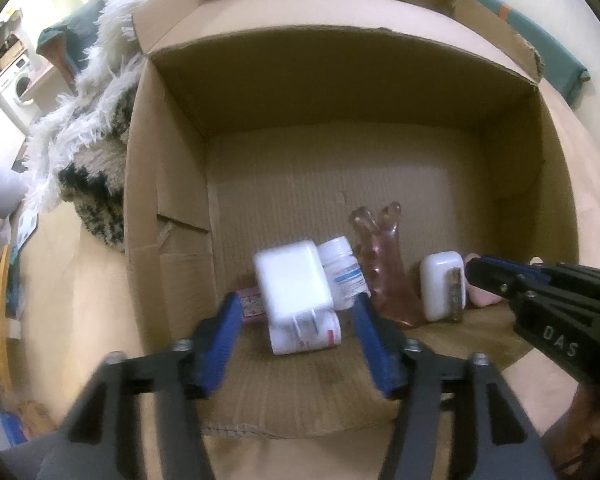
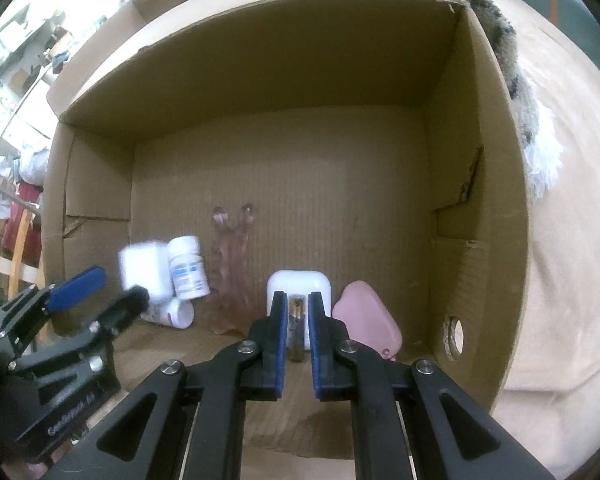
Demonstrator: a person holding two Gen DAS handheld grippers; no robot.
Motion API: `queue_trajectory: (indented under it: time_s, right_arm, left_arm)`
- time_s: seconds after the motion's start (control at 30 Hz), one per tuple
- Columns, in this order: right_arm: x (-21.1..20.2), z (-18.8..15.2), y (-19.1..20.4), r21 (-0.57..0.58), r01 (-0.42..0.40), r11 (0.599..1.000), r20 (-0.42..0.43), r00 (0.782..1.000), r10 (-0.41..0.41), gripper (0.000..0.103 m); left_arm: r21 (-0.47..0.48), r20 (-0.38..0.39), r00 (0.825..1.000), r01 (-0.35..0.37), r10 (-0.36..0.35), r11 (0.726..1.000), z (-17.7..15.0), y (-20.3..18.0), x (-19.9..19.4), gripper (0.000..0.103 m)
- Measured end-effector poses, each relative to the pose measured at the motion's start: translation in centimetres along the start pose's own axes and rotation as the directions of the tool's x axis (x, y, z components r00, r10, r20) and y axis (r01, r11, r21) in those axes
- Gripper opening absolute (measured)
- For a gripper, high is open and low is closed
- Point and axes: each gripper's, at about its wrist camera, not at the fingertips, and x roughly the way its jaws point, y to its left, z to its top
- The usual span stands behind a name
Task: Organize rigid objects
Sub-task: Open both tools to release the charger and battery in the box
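Item: cardboard box (image 1: 168, 208), lying on its side with the opening toward the cameras. All places below are given relative to this box.

Contents, ranged along the near edge of the box floor:
- White charger (image 1: 292, 280), blurred, prongs toward the camera, seen between the spread blue fingers of the left tongs (image 1: 296, 312). No contact with either finger is made out; it appears to be just released or falling.
- White pill bottle (image 1: 344, 272), upright, touching the charger's side.
- A second white bottle (image 2: 172, 314), lying on its side beneath the charger.
- Pink translucent glass piece (image 1: 384, 264), upright, toward the box middle.
- White case (image 2: 300, 284) and pink case (image 2: 368, 320), toward the right wall.
- A small brownish upright object (image 2: 297, 332), set against the white case and bracketed by the right tongs (image 2: 298, 300).

Tongs: left held wide and empty. Right held narrow around the small object; whether it is actually pinched cannot be told.

Handling advice: the left tongs are best drawn straight back out of the opening, so the upright bottle is not toppled. The small object is best kept vertical and pressed to the white case before any release.

Hard to make out: the small object's identity, a dark pink item (image 1: 252, 304) by the left finger, and the bottle labels.
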Motion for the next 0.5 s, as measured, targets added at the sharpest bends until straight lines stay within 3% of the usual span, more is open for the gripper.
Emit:
queue_trajectory:
  time_s: [0.13, 0.2, 0.27, 0.33, 0.4, 0.5]
  right_arm:
    - [-0.5, 0.0, -0.2, 0.006, -0.023, 1.0, 0.014, 1.0, 0.023, 0.014]
    - [-0.9, 0.0, -0.2, 0.005, -0.033, 0.999, 0.022, 0.999, 0.033, 0.023]
    - [-1.3, 0.0, -0.1, -0.005, -0.013, 1.0, 0.03, 0.999, 0.013, 0.048]
    - [-1.5, -0.1, 0.0, -0.005, -0.02, 1.0, 0.039, 0.999, 0.02, 0.062]
    - [-1.8, 0.1, -0.1, -0.003, -0.024, 1.0, 0.044, 0.999, 0.024, 0.063]
    - [-2.1, 0.2, -0.1, -0.001, -0.021, 1.0, 0.056, 0.998, 0.021, 0.074]
  left_arm:
    - [0.009, 0.013, 1.0, -0.006, 0.006, 1.0, 0.1, -0.1, -0.5, 0.063]
    - [0.009, 0.015, 1.0, -0.005, 0.005, 1.0, 0.1, -0.1, -0.6, 0.063]
    - [0.008, 0.018, 1.0, -0.009, 0.008, 1.0, 0.1, -0.1, -0.7, 0.063]
    - [0.009, 0.017, 1.0, -0.014, 0.014, 1.0, 0.1, -0.1, -0.7, 0.063]
    - [0.007, 0.017, 1.0, -0.016, 0.016, 1.0, -0.2, -0.3, -0.9, 0.064]
    - [-0.002, 0.027, 1.0, -0.012, 0.012, 1.0, -0.2, -0.2, -1.3, 0.064]
